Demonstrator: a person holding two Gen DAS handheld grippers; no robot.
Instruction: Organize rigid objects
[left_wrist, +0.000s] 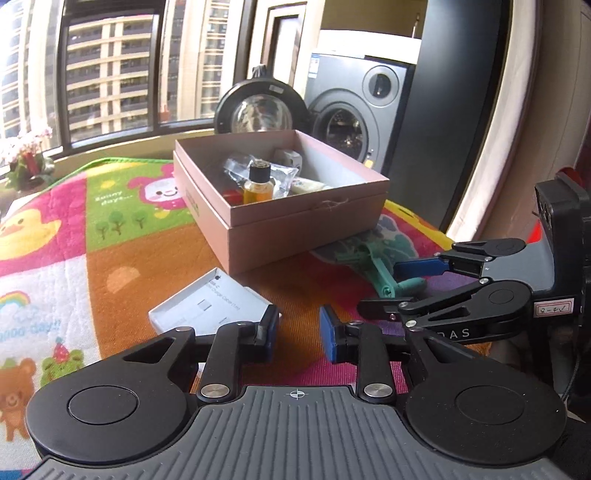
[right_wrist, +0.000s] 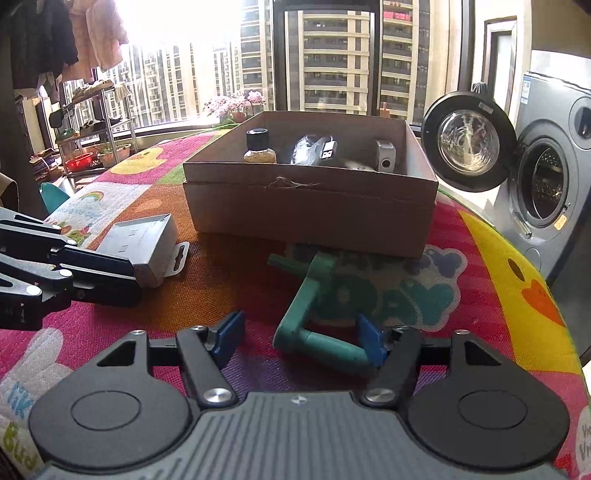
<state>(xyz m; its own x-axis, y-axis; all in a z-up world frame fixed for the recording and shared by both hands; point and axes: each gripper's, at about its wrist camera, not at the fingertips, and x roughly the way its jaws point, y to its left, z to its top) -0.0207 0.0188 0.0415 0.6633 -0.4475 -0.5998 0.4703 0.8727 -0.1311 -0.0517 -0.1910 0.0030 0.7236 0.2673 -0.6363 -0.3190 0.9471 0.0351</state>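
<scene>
The right gripper (right_wrist: 301, 341) sits low over the bright mat (right_wrist: 509, 280). Its blue jaws stand wide apart. A green crank handle (right_wrist: 314, 332) lies flat on the mat, and its round grip end lies between those jaws. The right pad looks very close to the tip, maybe touching, but nothing is squeezed yet.

I think the step now is to pick up this handle. To do it well, the jaws should slide a bit more over the round grip, so it sits in the middle of the pads, and then close gently. A grab at the very tip could make the handle spin or slip out.

The left gripper (left_wrist: 298, 334) is just beside it on the left. Its jaws have only a small gap and hold nothing. A little white cable box (left_wrist: 210, 304) lies on the mat right by them.

Farther back stands the pink box (left_wrist: 295, 221), open on top. A small bottle (left_wrist: 258, 182) and some other small things lie inside already. The handle should be lifted high over the box wall, then set down in a bare spot, not on the bottle.

Behind it all is a washing machine (right_wrist: 546, 177) with its door open.
</scene>
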